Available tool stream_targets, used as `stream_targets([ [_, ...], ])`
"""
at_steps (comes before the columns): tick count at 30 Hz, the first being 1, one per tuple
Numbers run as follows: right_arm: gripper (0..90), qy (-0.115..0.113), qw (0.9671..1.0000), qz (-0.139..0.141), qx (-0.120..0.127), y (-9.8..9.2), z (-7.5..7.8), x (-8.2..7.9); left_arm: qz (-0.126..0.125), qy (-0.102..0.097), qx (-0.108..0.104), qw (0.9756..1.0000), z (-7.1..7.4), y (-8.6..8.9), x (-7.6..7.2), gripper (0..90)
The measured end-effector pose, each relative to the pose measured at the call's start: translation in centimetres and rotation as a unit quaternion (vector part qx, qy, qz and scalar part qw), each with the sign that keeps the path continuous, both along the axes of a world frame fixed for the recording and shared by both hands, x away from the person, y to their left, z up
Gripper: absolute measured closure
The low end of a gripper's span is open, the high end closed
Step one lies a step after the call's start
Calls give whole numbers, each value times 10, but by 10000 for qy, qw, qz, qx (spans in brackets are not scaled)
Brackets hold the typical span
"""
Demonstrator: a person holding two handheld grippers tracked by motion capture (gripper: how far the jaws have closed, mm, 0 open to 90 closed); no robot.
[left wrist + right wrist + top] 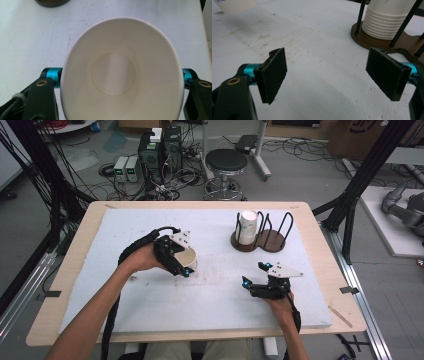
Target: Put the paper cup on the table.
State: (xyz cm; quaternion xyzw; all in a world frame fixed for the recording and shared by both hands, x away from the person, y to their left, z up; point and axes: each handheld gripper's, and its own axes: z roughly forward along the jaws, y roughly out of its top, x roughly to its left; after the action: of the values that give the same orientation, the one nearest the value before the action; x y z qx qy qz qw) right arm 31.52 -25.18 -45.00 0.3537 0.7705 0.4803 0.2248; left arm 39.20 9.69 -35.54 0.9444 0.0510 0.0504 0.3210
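The left gripper (181, 265) pinches a paper cup (188, 258) (mouth toward its camera) over the white table (150, 305), while the right gripper (256, 274), jaws spread and empty, rests near the cup rack (272, 240).

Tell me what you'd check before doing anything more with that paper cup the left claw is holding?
1. Grip: the left gripper is shut on the paper cup, squeezing its rim into an oval in the left gripper view. Ok.
2. Cup contents: inside looks empty and dry. Ok.
3. Right gripper: jaws open, nothing between them. Ok.
4. Holder: the left ring holds the cup stack; the right ring looks free. Ok.
5. Path from cup to holder: bare white board between them. Ok.
6. Whether the cup's base touches the board: cannot tell.
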Motion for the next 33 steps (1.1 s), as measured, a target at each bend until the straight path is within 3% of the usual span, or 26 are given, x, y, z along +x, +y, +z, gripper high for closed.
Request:
stream_targets([
  [6, 175, -19, 10000, 7, -9, 0, 0, 0, 57, 55, 26, 10000, -5, -5, 5, 305],
  [17, 176, -34, 10000, -6, 2, 0, 0, 1, 253, 213, 393, 9987, -19, -11, 16, 306],
  [33, 175, 7, 10000, -4, 16, -1, 0, 1, 360, 211, 849, 9955, -31, -29, 17, 304],
])
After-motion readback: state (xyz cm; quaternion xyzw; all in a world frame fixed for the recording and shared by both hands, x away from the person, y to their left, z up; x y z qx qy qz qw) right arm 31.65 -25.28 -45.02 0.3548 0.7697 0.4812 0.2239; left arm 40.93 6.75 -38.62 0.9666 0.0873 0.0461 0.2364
